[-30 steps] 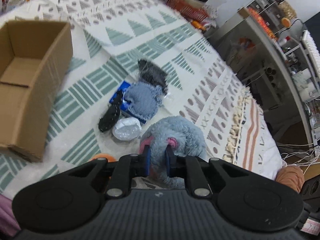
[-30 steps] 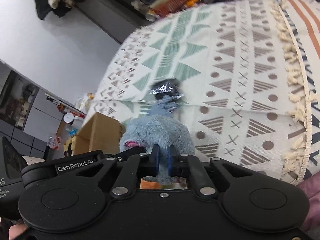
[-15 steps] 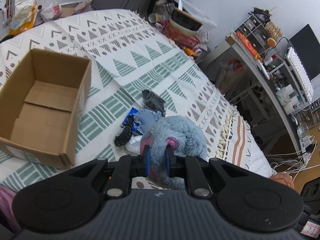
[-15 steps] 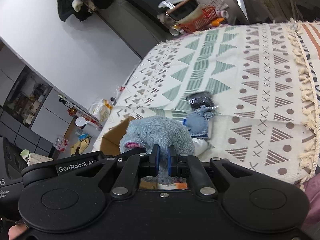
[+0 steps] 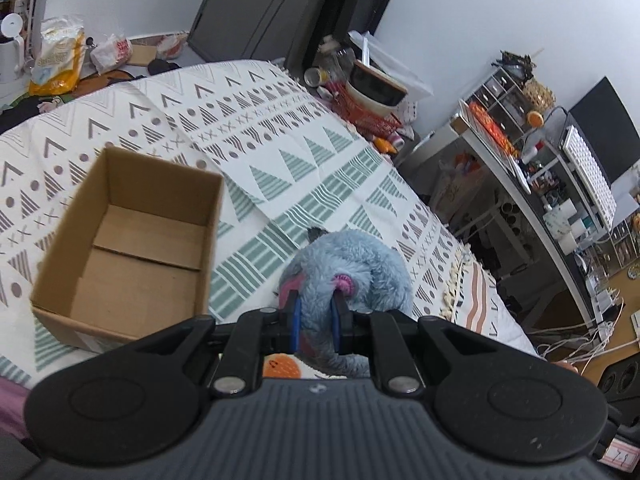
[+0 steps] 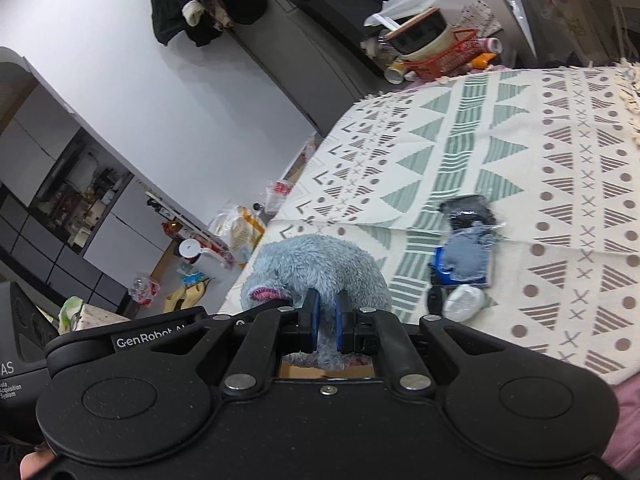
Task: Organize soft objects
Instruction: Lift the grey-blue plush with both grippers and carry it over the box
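Plush toy (image 5: 360, 264): shaggy blue-grey fleece, matt. Box (image 5: 132, 248): plain brown cardboard, dull and smooth. Blanket (image 5: 280, 160): woven cloth, flat matt print. My left gripper (image 5: 314, 320) and right gripper (image 6: 325, 322): matt black plastic, blue pads (image 5: 295, 320). Small bag (image 6: 468, 208): glossy clear plastic.

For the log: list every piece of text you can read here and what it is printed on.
"GenRobot.AI", its last letters partly hidden: left gripper body, seen from the right wrist camera.
"AS" and "Acquisition System", cut off: black device at the frame's left edge.
Print on the yellow bag: too blurred to read.
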The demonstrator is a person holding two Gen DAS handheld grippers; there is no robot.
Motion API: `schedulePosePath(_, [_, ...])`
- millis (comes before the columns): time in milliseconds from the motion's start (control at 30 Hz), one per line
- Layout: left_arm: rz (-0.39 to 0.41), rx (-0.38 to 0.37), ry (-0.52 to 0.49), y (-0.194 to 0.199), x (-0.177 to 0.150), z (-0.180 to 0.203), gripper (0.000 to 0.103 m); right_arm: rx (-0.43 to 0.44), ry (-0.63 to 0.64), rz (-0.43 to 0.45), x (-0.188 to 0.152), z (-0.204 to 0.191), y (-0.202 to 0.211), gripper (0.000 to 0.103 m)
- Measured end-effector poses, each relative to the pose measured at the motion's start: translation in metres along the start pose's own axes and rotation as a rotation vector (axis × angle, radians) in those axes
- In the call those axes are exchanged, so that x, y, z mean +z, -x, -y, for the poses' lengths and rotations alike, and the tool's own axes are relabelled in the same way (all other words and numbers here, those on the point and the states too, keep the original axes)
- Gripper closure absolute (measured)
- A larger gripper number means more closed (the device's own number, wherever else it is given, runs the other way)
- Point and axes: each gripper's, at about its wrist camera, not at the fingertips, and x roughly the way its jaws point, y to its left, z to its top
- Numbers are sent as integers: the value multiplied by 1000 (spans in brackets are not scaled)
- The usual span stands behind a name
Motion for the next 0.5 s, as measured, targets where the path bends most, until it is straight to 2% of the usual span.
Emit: schedulePosePath(500, [50, 47, 59, 29, 23, -56, 89, 60, 34, -53, -15, -50, -41, 95])
